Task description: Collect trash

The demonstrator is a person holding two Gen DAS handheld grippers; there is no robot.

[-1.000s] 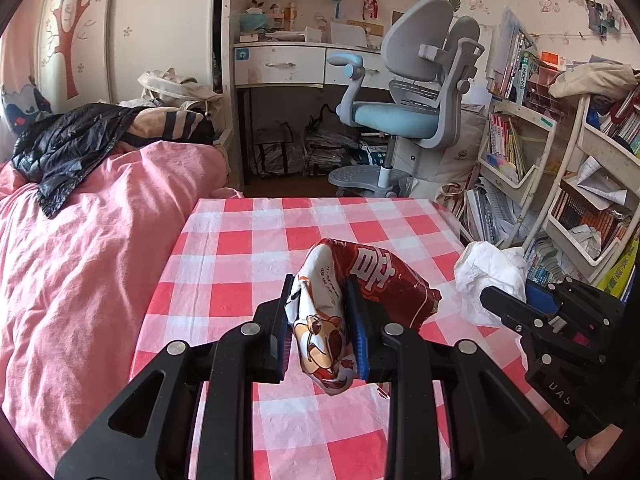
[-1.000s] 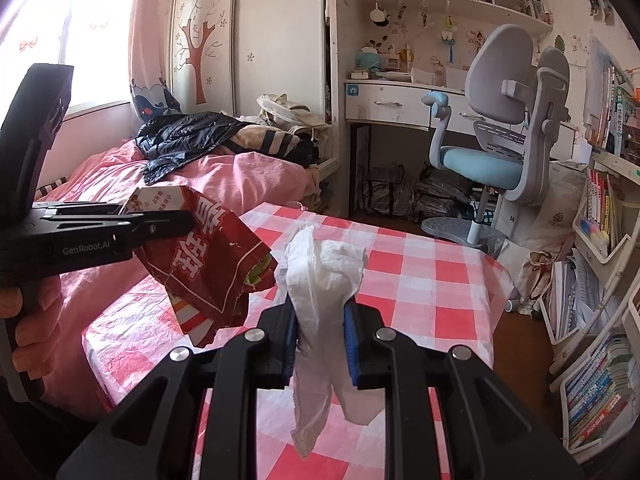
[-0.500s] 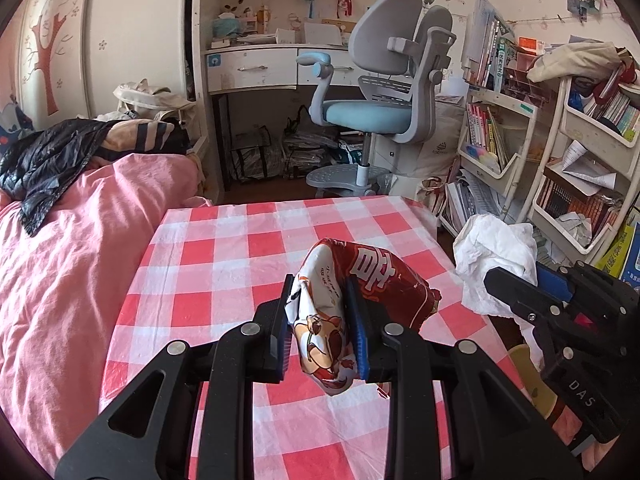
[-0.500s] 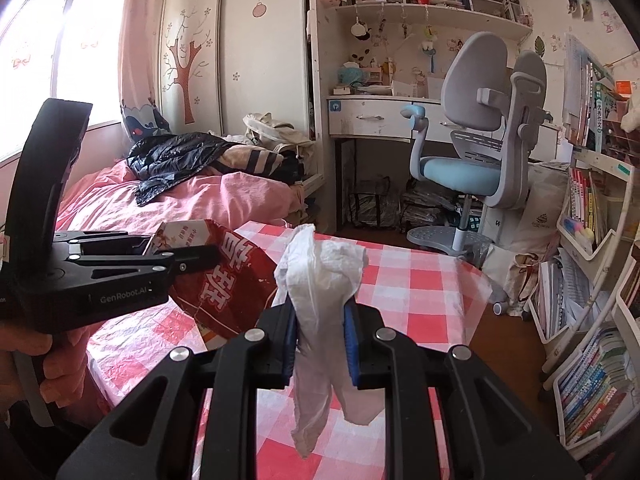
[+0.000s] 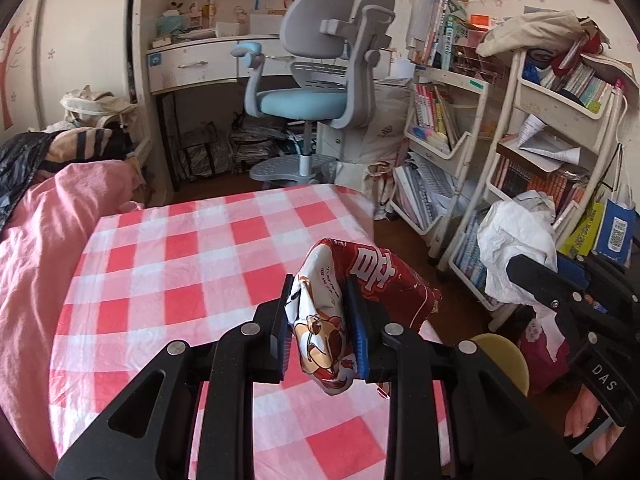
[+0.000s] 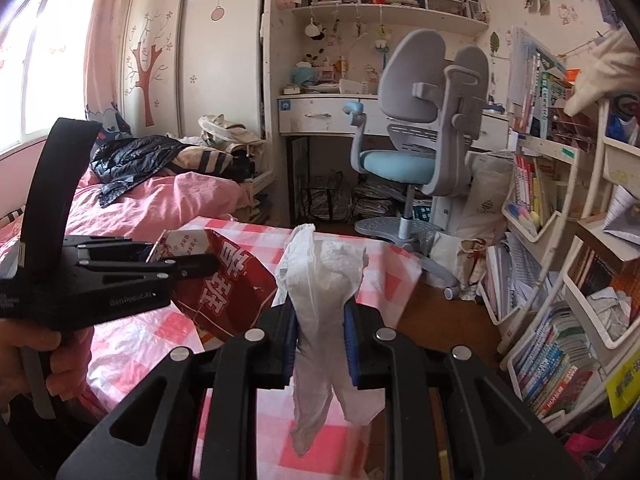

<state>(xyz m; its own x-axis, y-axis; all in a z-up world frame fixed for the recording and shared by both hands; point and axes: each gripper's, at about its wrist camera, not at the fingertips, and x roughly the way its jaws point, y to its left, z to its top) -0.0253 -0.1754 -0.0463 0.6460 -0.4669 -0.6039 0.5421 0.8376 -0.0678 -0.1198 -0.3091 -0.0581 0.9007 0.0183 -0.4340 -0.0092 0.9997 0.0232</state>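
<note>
- The left gripper (image 5: 318,330) had its jaws closed on a red snack bag (image 5: 372,280), which was held in the air above the right edge of the table (image 5: 168,272).
- The right gripper (image 6: 320,340) had its jaws clamped on a crumpled white tissue (image 6: 324,280), which hung free above the table's near right corner.
- In the right wrist view the left gripper (image 6: 200,268) appeared at the left, with the bag (image 6: 228,284) beside the tissue but apart from it.
- In the left wrist view the right gripper (image 5: 532,272) appeared at the right, with the tissue (image 5: 516,248) past the table's right edge, over the floor.
- The table carried a red-and-white checked cloth.
- A chair (image 5: 320,80) and bookshelves (image 5: 560,152) stood beyond the table.
</note>
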